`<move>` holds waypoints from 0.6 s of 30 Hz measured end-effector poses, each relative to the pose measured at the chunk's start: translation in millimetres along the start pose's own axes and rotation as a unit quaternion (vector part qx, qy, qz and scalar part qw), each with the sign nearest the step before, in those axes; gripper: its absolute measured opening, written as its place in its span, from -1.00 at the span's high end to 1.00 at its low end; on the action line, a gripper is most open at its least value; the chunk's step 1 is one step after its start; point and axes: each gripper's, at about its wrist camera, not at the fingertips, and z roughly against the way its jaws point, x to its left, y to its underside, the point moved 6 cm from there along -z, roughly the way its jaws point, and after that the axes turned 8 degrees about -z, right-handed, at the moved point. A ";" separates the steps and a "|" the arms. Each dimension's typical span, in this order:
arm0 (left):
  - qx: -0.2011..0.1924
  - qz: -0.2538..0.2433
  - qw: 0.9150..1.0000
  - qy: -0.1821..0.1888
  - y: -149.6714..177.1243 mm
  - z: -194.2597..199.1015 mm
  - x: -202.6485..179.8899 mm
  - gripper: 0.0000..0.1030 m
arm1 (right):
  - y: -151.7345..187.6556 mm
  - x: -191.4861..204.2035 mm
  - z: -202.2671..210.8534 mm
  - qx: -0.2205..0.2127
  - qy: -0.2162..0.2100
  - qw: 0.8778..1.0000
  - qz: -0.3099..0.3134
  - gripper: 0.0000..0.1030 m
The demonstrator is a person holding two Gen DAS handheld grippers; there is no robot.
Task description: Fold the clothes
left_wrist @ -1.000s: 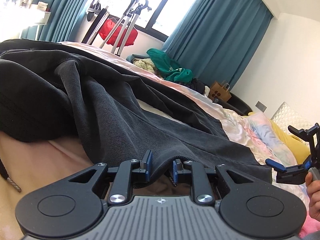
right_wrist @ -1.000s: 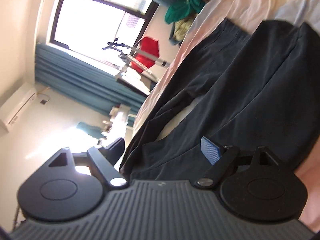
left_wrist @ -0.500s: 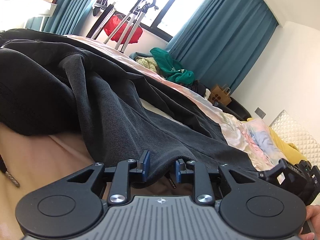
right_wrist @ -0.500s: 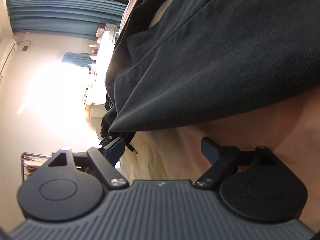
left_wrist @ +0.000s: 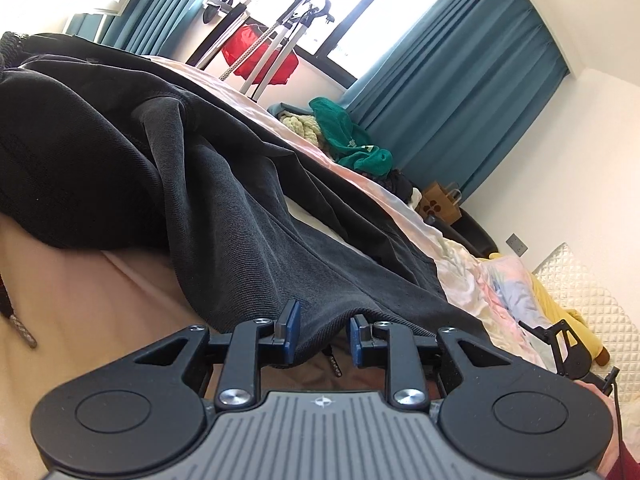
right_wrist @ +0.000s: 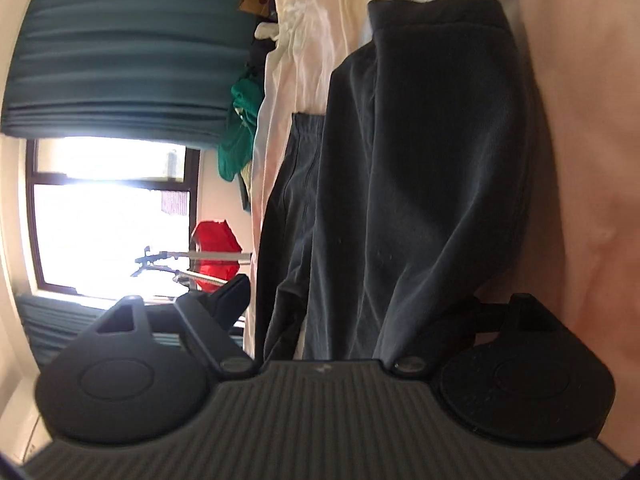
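Dark grey trousers [left_wrist: 224, 208] lie spread over the pale bedsheet [left_wrist: 100, 300]. My left gripper [left_wrist: 323, 334] sits low at their near edge, its blue pads [left_wrist: 294, 320] pressed against the bunched hem from both sides. A drawstring tip [left_wrist: 334, 364] dangles just below. The right wrist view is rolled on its side and shows the trouser legs [right_wrist: 420, 184] running away to a cuff [right_wrist: 436, 12]. My right gripper [right_wrist: 352, 308] stands wide open over that fabric, not closed on it. Its right finger is lost against the dark cloth. The right gripper [left_wrist: 560, 344] also shows low at the right in the left wrist view.
A heap with a green garment [left_wrist: 348, 140] lies past the bed's far side. Behind it are a drying rack with a red item [left_wrist: 260, 56], a paper bag [left_wrist: 440, 204] and teal curtains [left_wrist: 460, 80]. A yellow pillow [left_wrist: 560, 304] and quilted headboard [left_wrist: 592, 292] are at right.
The right gripper rolled sharply and dropped close onto the trousers, so fabric now lies between its open jaws. The left gripper's pads stand slightly wider apart around the hem.
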 end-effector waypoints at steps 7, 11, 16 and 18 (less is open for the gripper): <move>-0.005 -0.007 1.000 0.000 5.5 7.5 -5.9 0.47 | -52.6 -10.3 14.5 -0.029 -0.041 0.994 -0.100 -0.67; -0.001 0.006 1.000 0.001 6.9 7.7 -2.6 0.40 | -85.0 -16.1 22.0 -0.080 -0.029 0.993 -0.083 -0.67; 0.005 0.004 1.000 -0.008 8.6 5.0 -1.1 0.40 | -93.8 -23.6 11.2 -0.030 -0.035 0.994 -0.096 -0.66; 0.006 0.005 1.000 -0.008 8.7 4.9 -0.3 0.39 | -94.7 -15.3 13.8 -0.036 -0.037 0.996 -0.072 -0.61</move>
